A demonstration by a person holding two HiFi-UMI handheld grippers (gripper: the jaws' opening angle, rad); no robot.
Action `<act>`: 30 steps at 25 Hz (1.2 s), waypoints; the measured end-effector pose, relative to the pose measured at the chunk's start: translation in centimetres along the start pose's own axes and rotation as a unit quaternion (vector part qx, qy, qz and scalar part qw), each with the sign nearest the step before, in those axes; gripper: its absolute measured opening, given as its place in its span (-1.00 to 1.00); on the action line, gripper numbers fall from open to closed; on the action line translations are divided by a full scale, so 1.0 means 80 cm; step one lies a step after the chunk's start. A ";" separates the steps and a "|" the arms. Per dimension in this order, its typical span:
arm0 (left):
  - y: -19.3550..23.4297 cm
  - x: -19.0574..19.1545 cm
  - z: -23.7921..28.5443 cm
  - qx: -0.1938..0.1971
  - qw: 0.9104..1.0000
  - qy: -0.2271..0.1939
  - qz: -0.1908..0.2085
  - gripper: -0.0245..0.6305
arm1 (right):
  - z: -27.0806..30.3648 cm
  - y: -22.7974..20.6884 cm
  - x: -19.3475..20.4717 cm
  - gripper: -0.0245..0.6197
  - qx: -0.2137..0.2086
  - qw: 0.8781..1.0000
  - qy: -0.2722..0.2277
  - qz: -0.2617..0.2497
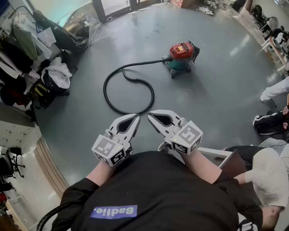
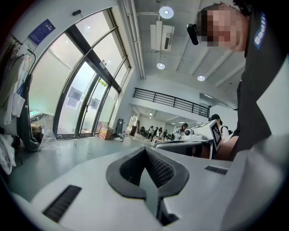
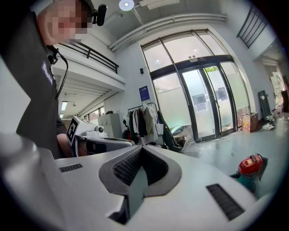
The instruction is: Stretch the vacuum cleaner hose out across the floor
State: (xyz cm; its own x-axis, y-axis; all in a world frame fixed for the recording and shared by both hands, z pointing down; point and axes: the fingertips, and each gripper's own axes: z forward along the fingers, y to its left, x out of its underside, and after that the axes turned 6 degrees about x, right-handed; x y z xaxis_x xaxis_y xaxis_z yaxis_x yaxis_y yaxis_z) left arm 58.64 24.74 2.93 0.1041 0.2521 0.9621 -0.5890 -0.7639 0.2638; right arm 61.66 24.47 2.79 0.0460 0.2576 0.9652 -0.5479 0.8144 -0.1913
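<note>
A red and teal vacuum cleaner [image 1: 181, 55] stands on the grey floor ahead of me; it also shows low at the right as the vacuum cleaner [image 3: 249, 171]. Its black hose [image 1: 128, 88] leaves the machine leftward and curls into a loop on the floor. My left gripper [image 1: 137, 117] and right gripper [image 1: 149, 115] are held side by side in front of my chest, tips nearly meeting, above the near end of the loop. Both are shut with nothing between the jaws. The left gripper [image 2: 145, 151] and right gripper [image 3: 141, 150] views confirm empty closed jaws.
Clothes and bags on a rack [image 1: 27, 58] crowd the left side. Glass doors [image 1: 115, 6] lie at the far end. A seated person's legs [image 1: 271, 122] are at the right, with desks [image 1: 275, 45] beyond. A wooden step edge [image 1: 47, 164] runs at the lower left.
</note>
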 end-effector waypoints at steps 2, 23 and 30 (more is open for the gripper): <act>0.000 -0.003 0.001 -0.001 1.000 0.000 -0.001 -0.93 | 0.000 -0.001 -0.004 -0.93 0.000 1.000 0.000 0.001; -0.003 0.007 0.059 -0.018 1.000 0.014 -0.006 -0.93 | -0.027 -0.052 -0.008 -0.93 -0.034 0.998 -0.031 0.035; -0.017 0.013 0.098 -0.048 0.999 0.013 -0.008 -0.93 | -0.064 -0.089 -0.003 -0.93 -0.053 0.997 -0.038 0.042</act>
State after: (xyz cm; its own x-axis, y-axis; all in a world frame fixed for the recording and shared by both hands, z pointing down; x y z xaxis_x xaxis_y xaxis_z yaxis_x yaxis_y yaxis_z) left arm 65.85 21.41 4.10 0.0934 0.2805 0.9553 -0.6617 -0.6995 0.2700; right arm 69.78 21.28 3.02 -0.0618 0.2910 0.9547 -0.4555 0.8429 -0.2864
